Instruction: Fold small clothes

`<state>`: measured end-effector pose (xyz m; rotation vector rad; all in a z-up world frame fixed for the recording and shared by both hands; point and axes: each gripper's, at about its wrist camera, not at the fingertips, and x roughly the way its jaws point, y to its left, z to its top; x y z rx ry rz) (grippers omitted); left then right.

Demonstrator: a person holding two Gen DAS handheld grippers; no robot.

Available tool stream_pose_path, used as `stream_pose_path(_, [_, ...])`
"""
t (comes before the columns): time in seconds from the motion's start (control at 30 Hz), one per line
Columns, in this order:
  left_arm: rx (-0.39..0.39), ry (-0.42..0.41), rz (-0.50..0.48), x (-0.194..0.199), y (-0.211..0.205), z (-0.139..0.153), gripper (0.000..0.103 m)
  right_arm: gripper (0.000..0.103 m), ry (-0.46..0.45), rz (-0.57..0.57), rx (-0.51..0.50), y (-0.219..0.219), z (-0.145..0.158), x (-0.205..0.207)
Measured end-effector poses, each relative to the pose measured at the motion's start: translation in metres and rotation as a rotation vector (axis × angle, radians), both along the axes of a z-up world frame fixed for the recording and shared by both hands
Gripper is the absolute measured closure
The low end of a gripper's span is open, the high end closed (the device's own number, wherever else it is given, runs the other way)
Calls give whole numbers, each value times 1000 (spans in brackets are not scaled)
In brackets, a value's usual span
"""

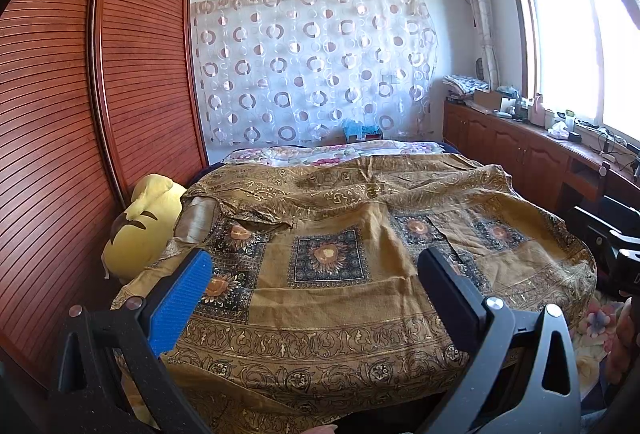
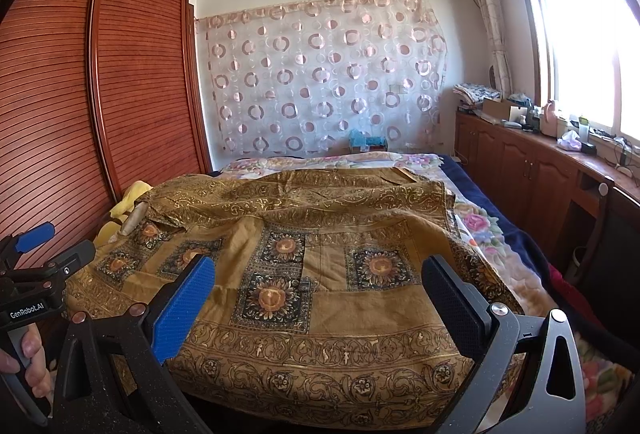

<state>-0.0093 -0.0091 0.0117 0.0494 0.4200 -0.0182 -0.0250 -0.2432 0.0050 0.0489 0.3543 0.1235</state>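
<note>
A brown-gold garment [image 1: 328,201] with sunflower squares and scroll borders lies spread wide over the bed, rumpled along its far side; in the right wrist view the garment [image 2: 320,218] fills the middle. My left gripper [image 1: 316,262] is open above the garment's near hem, with nothing between its blue and black pads. My right gripper [image 2: 320,268] is open too, over the near hem further right, also holding nothing. The right wrist view shows the left gripper [image 2: 60,244] at the far left, held by a hand [image 2: 34,366]. The right gripper [image 1: 616,234] shows at the left wrist view's right edge.
A slatted wooden wardrobe [image 1: 100,93] runs along the bed's left side, with a yellow plush toy [image 1: 140,226] wedged against it. A floral quilt [image 2: 480,226] lies under the garment. Low wooden cabinets [image 2: 520,161] with clutter stand under the window at right.
</note>
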Motion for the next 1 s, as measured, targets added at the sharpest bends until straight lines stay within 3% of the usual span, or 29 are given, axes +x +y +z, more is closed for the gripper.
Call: stream_pose_path(1.0, [1, -6, 1, 0, -1, 0, 0, 0, -3, 1, -1, 0, -1, -2])
